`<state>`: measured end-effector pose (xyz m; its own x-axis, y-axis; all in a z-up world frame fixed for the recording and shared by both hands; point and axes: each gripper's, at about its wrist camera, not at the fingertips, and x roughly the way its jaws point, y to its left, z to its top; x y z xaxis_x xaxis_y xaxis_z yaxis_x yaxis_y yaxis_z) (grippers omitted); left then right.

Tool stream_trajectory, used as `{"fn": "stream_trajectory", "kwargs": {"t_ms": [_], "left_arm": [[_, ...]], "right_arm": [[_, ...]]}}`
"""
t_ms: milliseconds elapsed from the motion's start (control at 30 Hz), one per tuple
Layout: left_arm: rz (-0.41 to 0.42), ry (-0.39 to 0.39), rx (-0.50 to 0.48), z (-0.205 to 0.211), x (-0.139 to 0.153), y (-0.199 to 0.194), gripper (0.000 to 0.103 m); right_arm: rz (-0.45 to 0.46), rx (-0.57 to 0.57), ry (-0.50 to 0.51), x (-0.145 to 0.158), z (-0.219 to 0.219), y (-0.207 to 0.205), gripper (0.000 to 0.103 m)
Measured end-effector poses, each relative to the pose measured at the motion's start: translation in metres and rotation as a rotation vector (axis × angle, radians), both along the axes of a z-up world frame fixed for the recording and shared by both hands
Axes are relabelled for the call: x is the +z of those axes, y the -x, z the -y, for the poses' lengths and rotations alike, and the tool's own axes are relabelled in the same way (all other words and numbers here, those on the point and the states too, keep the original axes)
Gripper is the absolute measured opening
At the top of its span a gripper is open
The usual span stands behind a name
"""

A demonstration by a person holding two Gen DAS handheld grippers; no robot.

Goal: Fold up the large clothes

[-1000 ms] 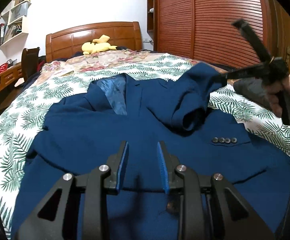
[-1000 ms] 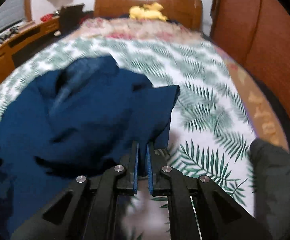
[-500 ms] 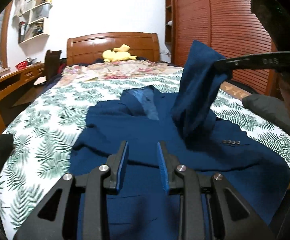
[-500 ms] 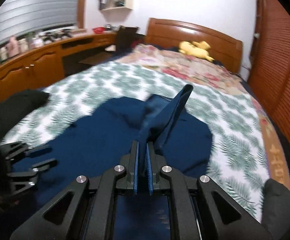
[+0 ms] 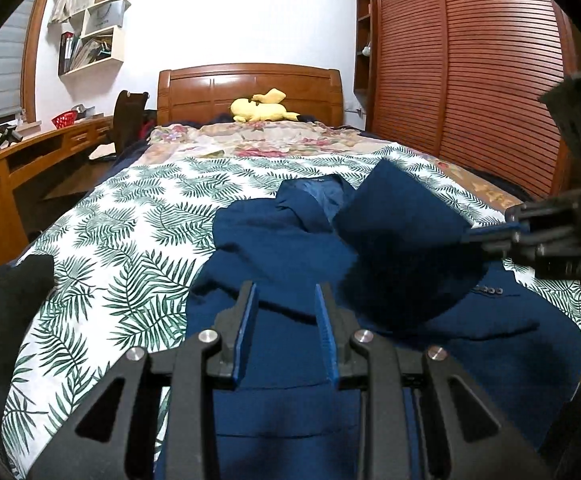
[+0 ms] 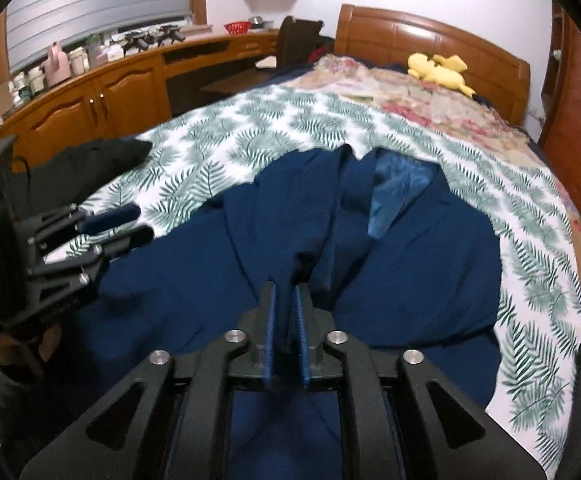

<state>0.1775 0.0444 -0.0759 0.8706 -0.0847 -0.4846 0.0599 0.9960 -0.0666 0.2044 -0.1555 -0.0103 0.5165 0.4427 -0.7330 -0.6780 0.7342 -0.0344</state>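
Note:
A dark blue suit jacket (image 5: 290, 264) lies spread on the leaf-print bedspread (image 5: 130, 248), also seen in the right wrist view (image 6: 410, 264). My right gripper (image 6: 285, 304) is shut on the jacket's sleeve (image 5: 402, 232) and holds it folded over the jacket's chest; it shows at the right of the left wrist view (image 5: 486, 240). My left gripper (image 5: 286, 304) is open and empty, hovering above the jacket's lower front; it shows at the left of the right wrist view (image 6: 124, 226).
A dark garment (image 5: 6, 296) lies at the bed's left edge. A yellow plush toy (image 5: 262, 106) sits by the wooden headboard (image 5: 250, 84). A wooden desk (image 6: 102, 92) runs along the left; a slatted wardrobe (image 5: 470, 72) stands on the right.
My right gripper has swung the sleeve up off the bed, then lowered it across the jacket's front. My left gripper stayed open and moved back a little.

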Motion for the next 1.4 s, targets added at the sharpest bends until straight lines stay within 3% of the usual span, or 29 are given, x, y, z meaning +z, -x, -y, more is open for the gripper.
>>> {"fn": "stream_trajectory", "kwargs": {"t_ms": [133, 333, 700, 1033, 1400], "left_arm": [[0.001, 0.007, 0.004, 0.001, -0.001, -0.003, 0.027], [-0.008, -0.004, -0.017, 0.008, -0.004, -0.008, 0.027], [-0.059, -0.021, -0.019, 0.012, -0.02, -0.016, 0.027], [-0.129, -0.041, 0.009, 0.0, -0.033, -0.017, 0.027], [-0.265, -0.011, 0.004, -0.011, -0.062, -0.037, 0.027]], "right_arm": [[-0.008, -0.006, -0.02, -0.014, 0.006, 0.002, 0.039], [0.014, -0.08, -0.032, -0.028, 0.03, 0.005, 0.041], [-0.056, -0.205, -0.024, -0.082, 0.075, -0.012, 0.041], [-0.109, -0.231, -0.064, -0.095, 0.091, -0.014, 0.042], [-0.064, -0.234, -0.013, -0.094, 0.082, -0.013, 0.052]]}}
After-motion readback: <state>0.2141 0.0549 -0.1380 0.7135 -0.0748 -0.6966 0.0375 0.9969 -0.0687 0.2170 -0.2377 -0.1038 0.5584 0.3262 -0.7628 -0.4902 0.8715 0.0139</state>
